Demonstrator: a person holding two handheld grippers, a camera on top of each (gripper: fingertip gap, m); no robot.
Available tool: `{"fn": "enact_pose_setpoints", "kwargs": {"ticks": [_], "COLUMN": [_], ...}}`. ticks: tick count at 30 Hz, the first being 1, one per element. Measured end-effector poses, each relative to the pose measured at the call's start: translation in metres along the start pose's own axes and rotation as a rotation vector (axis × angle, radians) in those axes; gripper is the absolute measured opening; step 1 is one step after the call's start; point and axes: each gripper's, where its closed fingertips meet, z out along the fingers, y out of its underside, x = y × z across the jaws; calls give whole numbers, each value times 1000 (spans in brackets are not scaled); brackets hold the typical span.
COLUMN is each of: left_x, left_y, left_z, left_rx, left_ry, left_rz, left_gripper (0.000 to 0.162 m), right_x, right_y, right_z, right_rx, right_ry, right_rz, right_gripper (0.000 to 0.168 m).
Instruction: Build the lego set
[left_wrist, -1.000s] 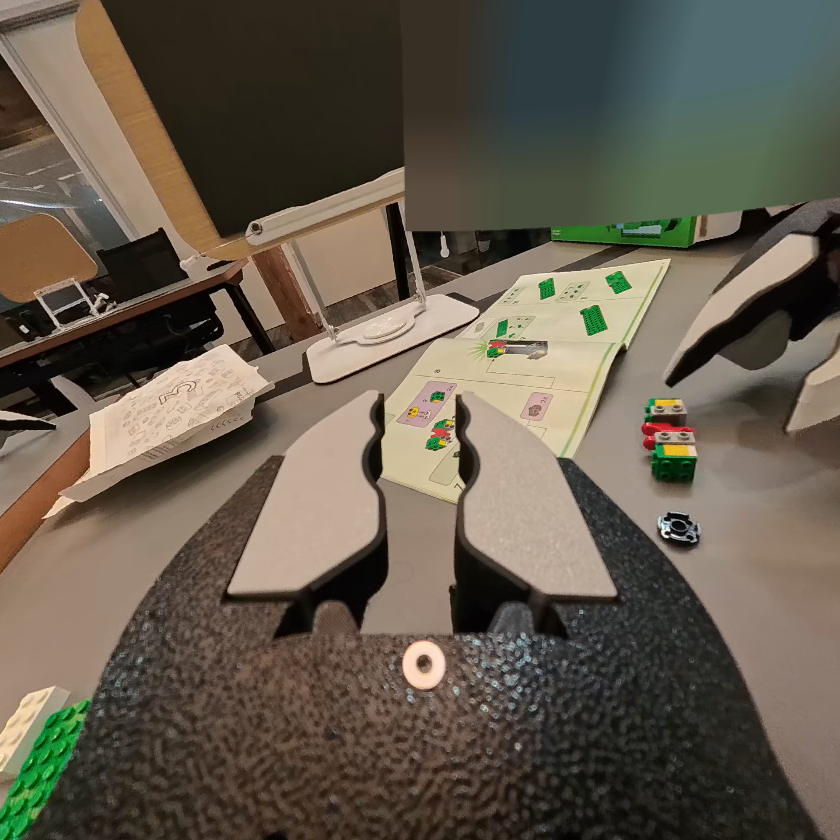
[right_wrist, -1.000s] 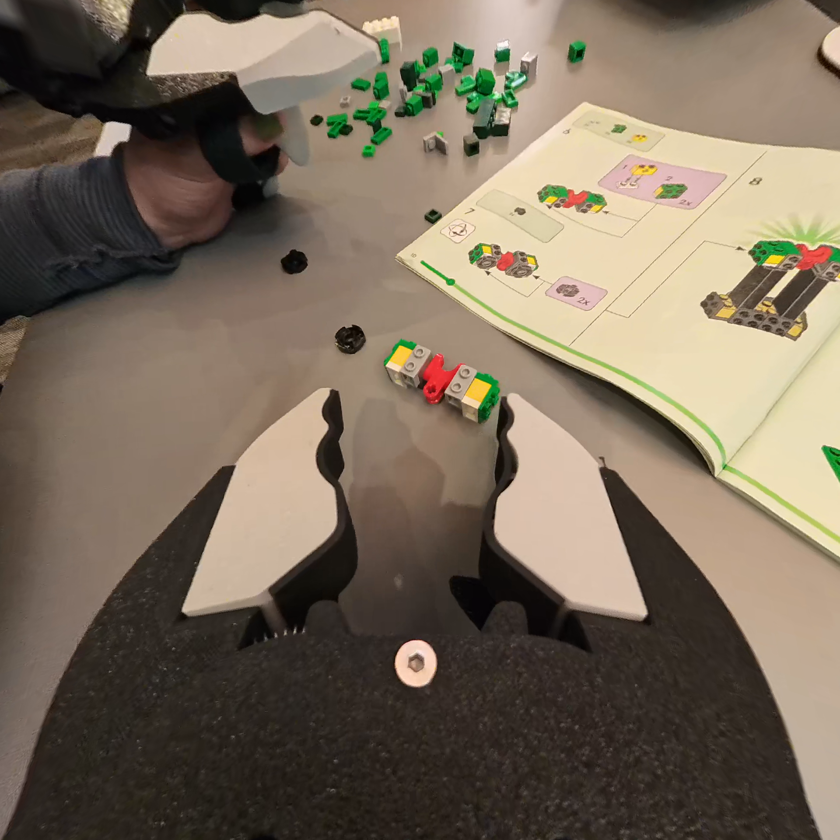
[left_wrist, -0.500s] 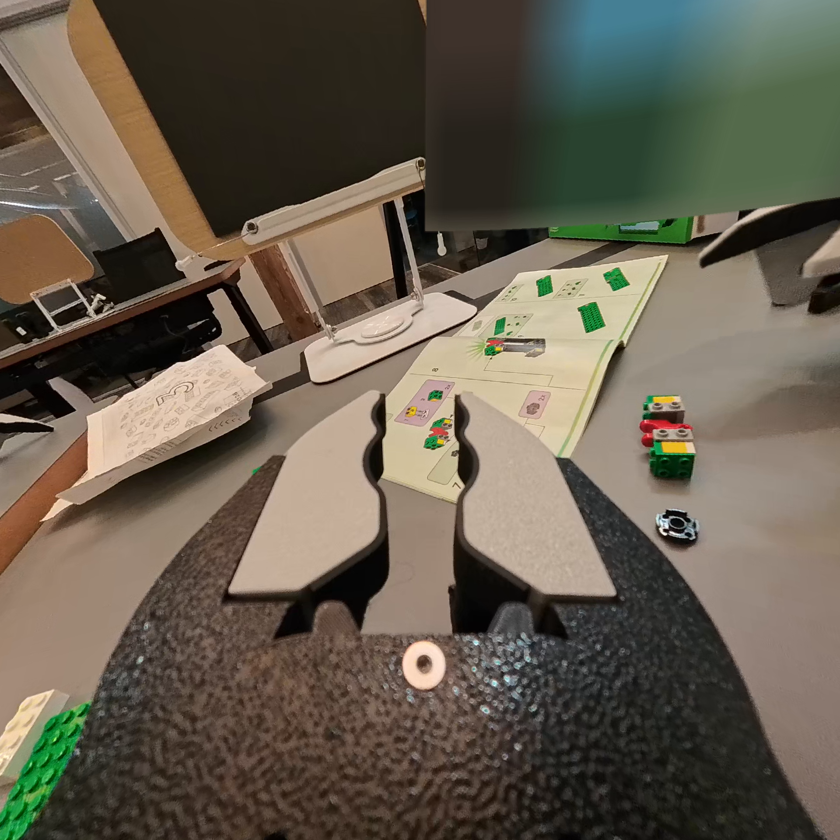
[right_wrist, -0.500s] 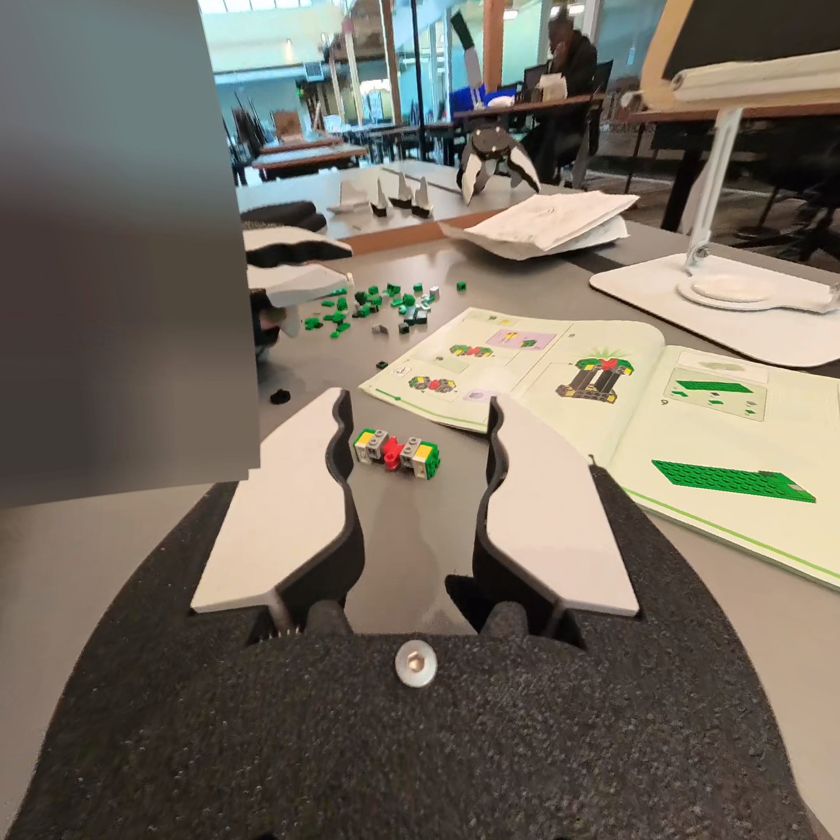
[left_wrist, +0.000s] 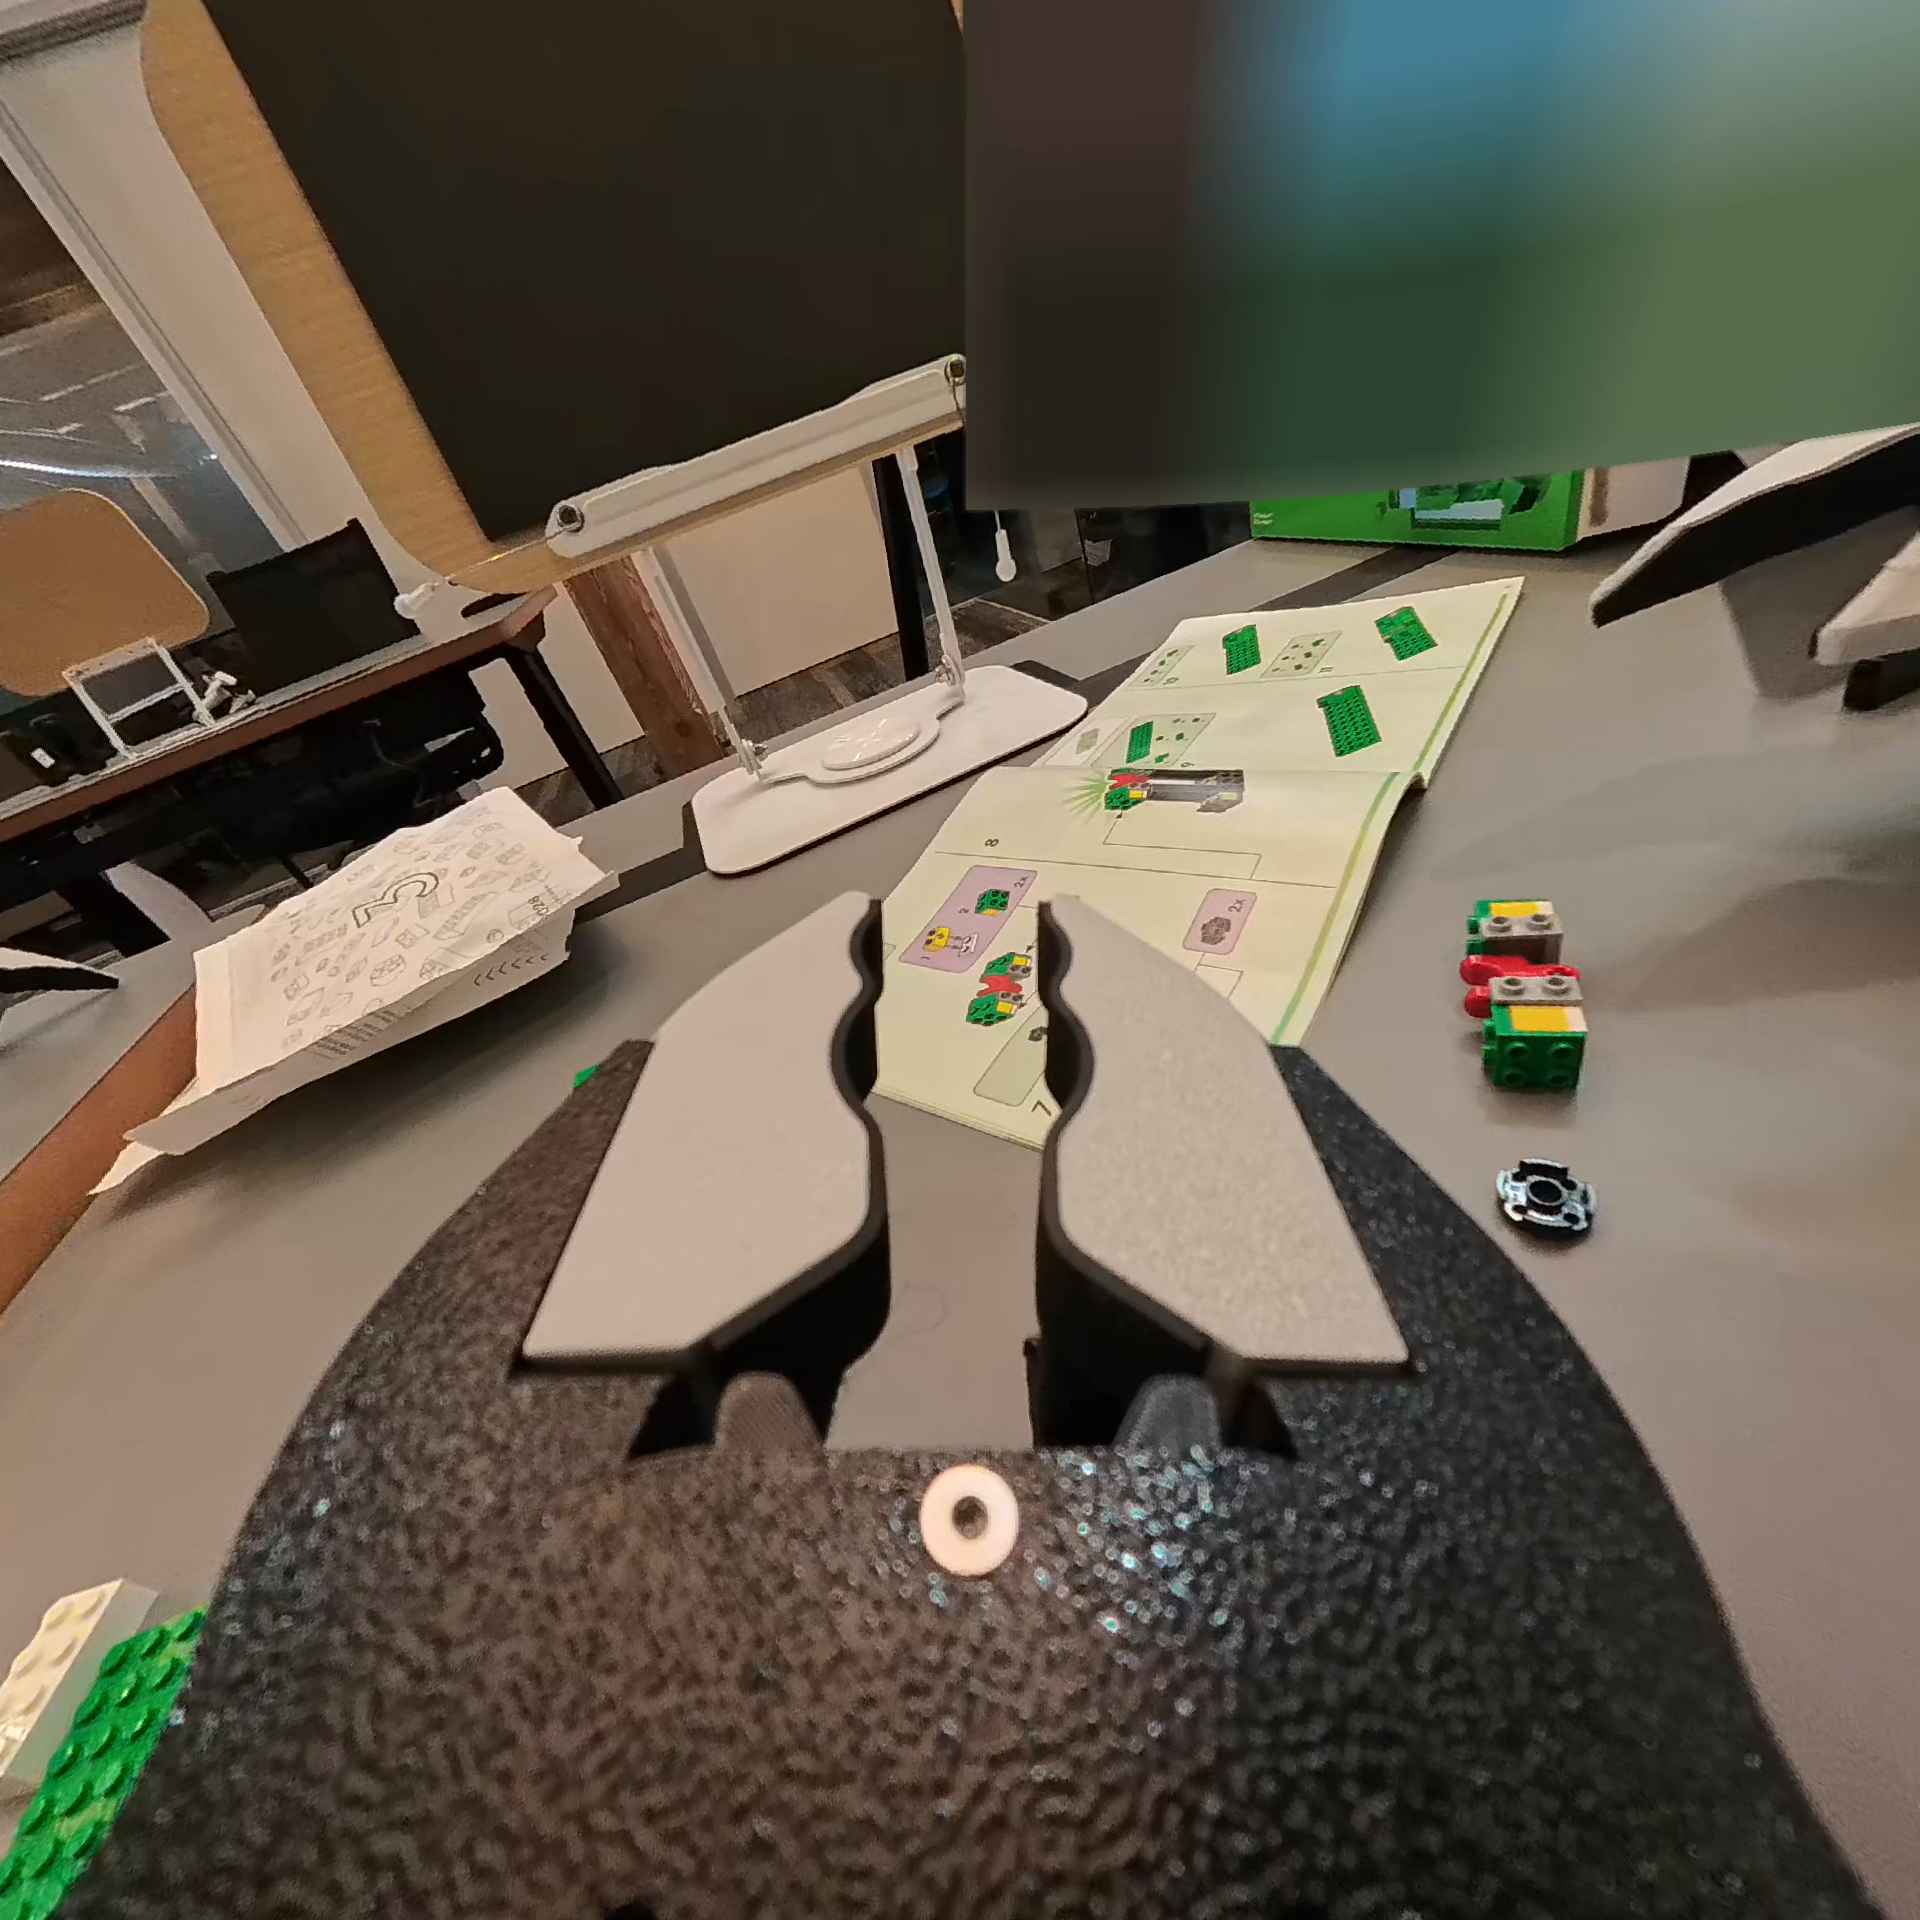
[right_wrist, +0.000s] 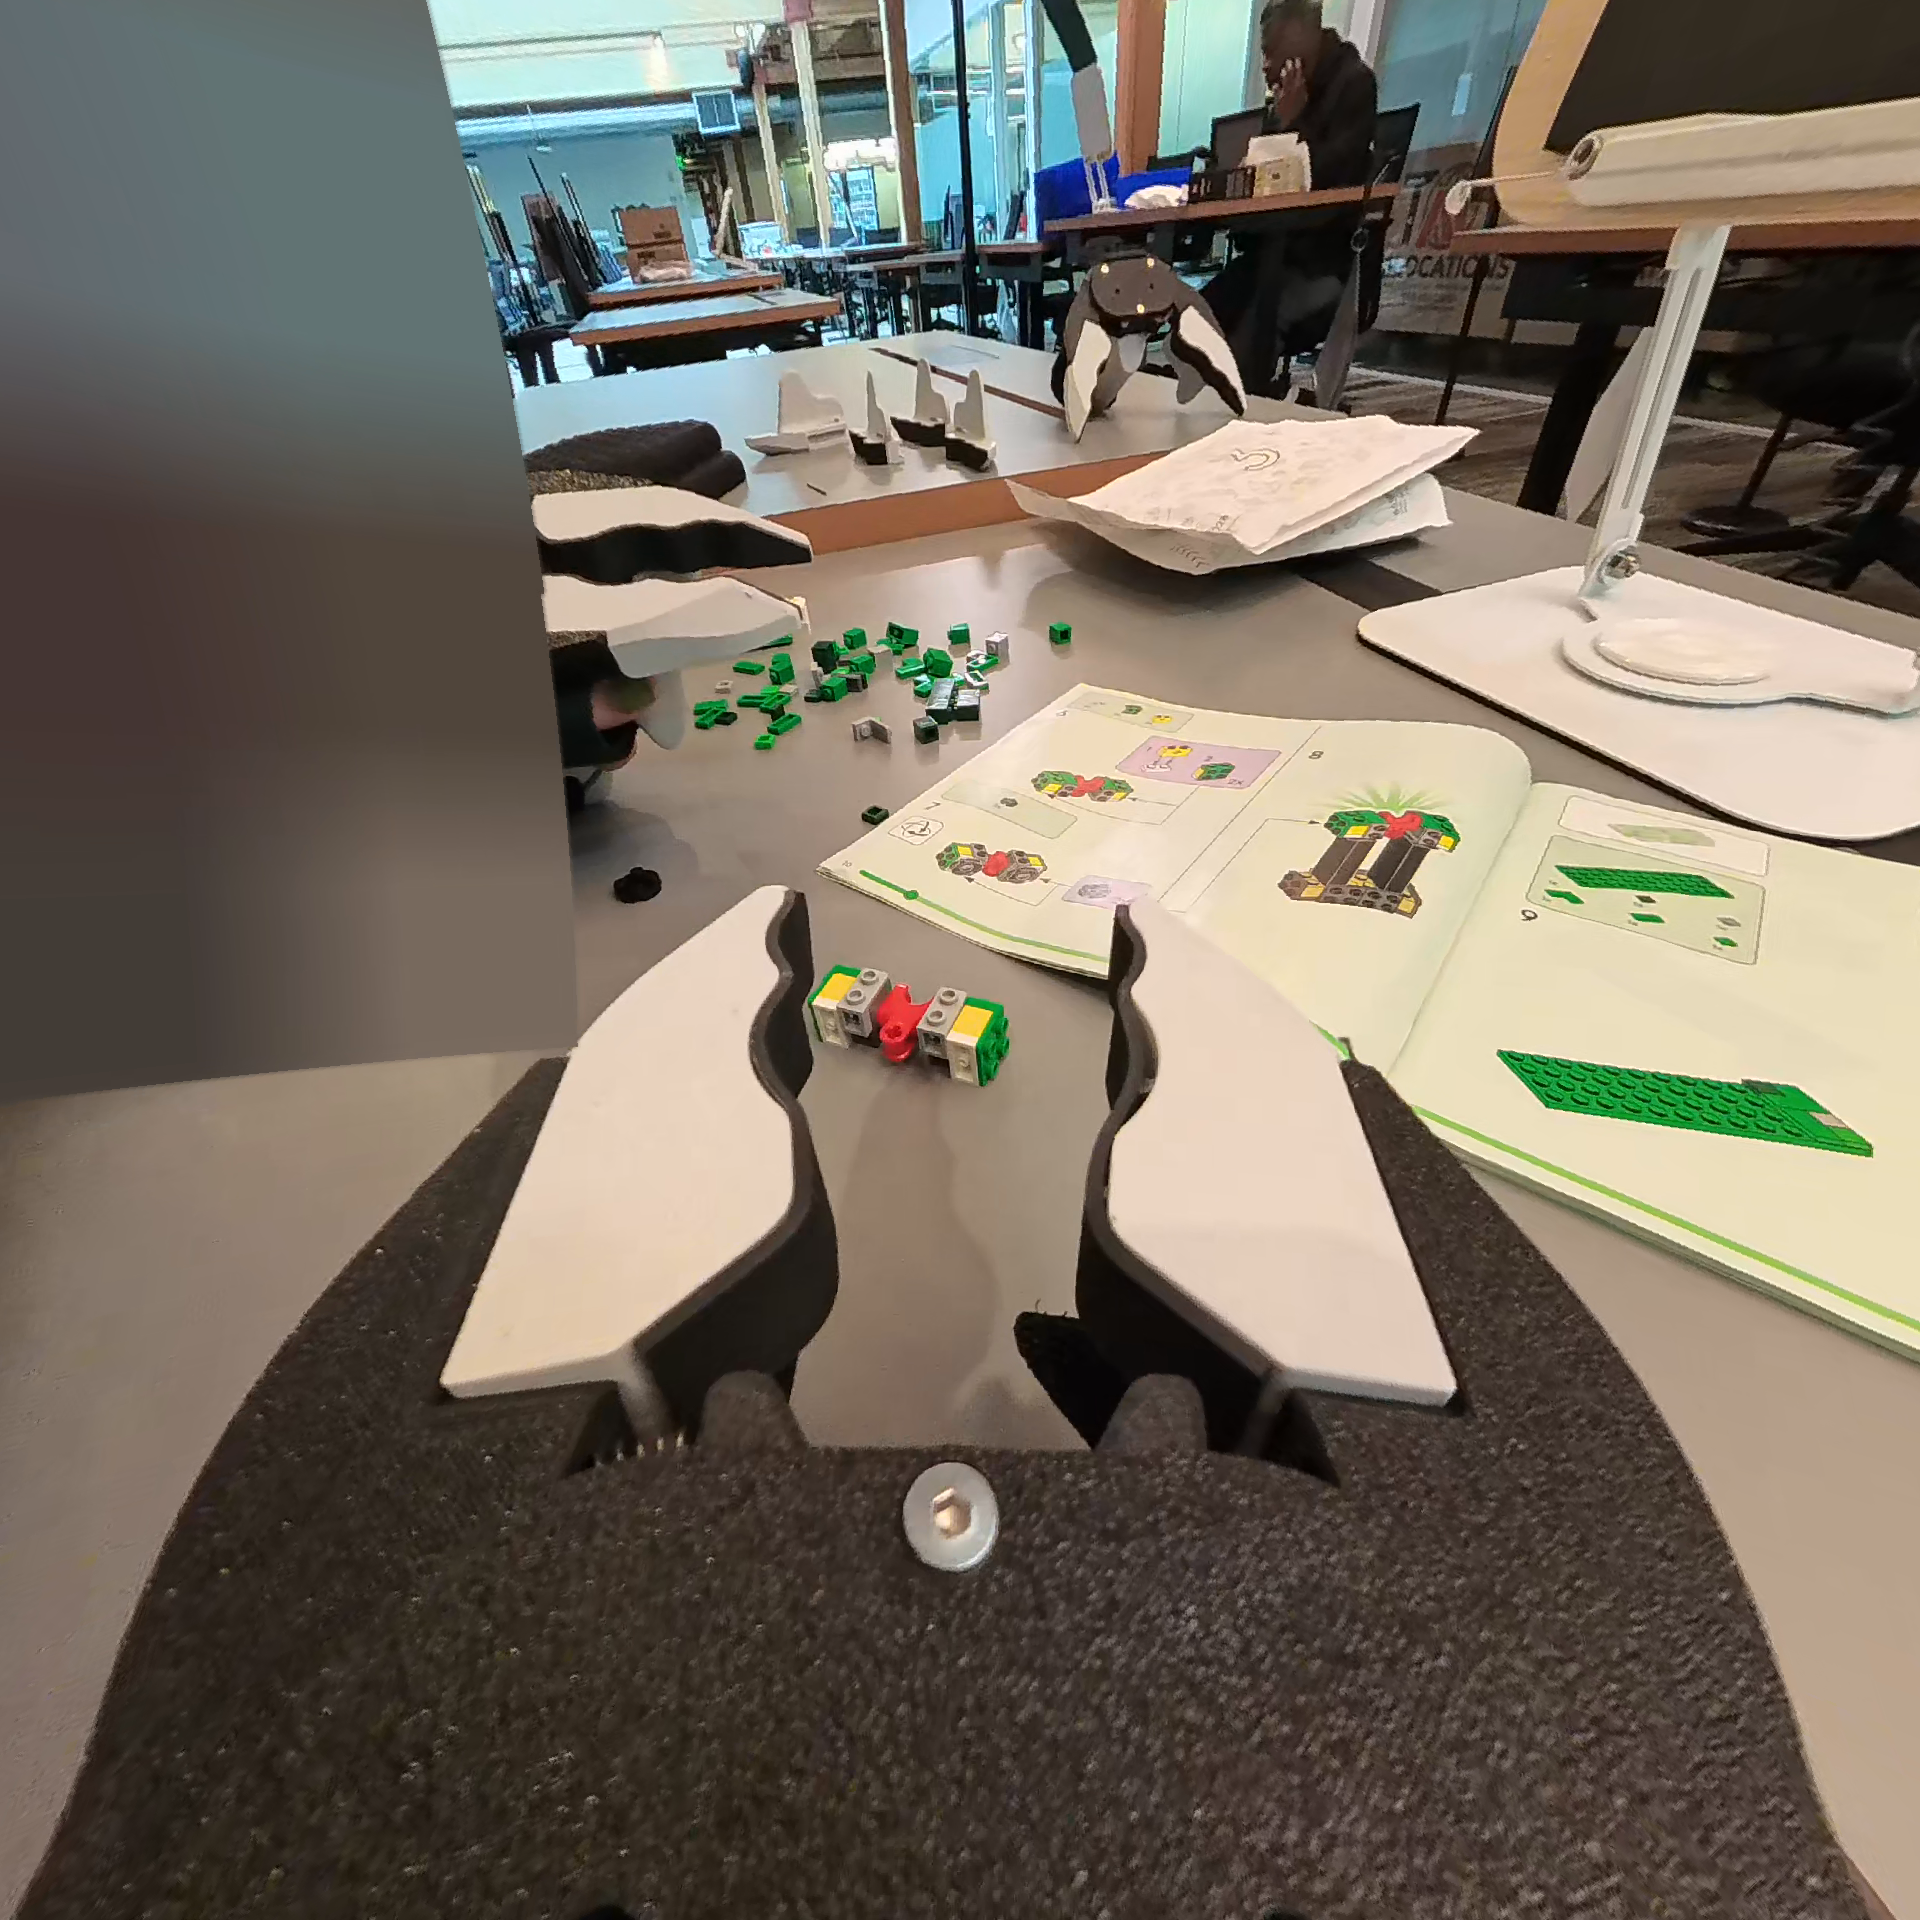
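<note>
A: Starting at the left, what's different from a second ago?

B: The left gripper (left_wrist: 958, 925) has hardly moved. It hovers low over the grey counter (left_wrist: 1714, 1299), jaws a narrow gap apart with nothing between them, aimed at the open instruction booklet (left_wrist: 1226, 831). The loose green bricks (right_wrist: 862, 675) lie behind it, untouched.

A: And the small sub-assembly?

B: The green, yellow, grey and red sub-assembly (right_wrist: 907, 1023) lies flat on the counter just beside the booklet's near edge. One black round piece (left_wrist: 1546, 1196) sits near it; another black round piece (right_wrist: 636, 884) lies farther left.

A: So the change is on the right?

B: Yes. A second ago the right gripper (right_wrist: 951, 920) looked steeply down at the sub-assembly; now it has levelled out and pulled back, so the far room shows above the counter. Its jaws are spread wide and empty, with the sub-assembly framed between the tips but just beyond them, not touched.

A: Meaning?

B: I'd judge it's lining up a flat, low approach to pick up the sub-assembly, likely so a black round piece can be fitted, as the booklet's open page seems to picture.
</note>
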Motion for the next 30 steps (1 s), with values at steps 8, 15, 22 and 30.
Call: {"fn": "enact_pose_setpoints", "kwargs": {"ticks": [8,15,22,30], "left_x": [0,0,0,1], "left_y": [0,1,1,1], "left_z": [0,1,1,1], "left_rx": [-2,-3,-3,-4], "left_ry": [2,3,3,4], "left_rz": [2,3,4,4], "left_gripper": [28,28,28,28], "right_x": [0,0,0,0], "right_y": [0,0,0,0], "right_z": [0,1,1,1], "right_rx": [-1,-4,-4,-4], "right_ry": [-1,-1,-3,-2], "right_rz": [7,5,4,3], "right_gripper": [53,53,52,52]}}
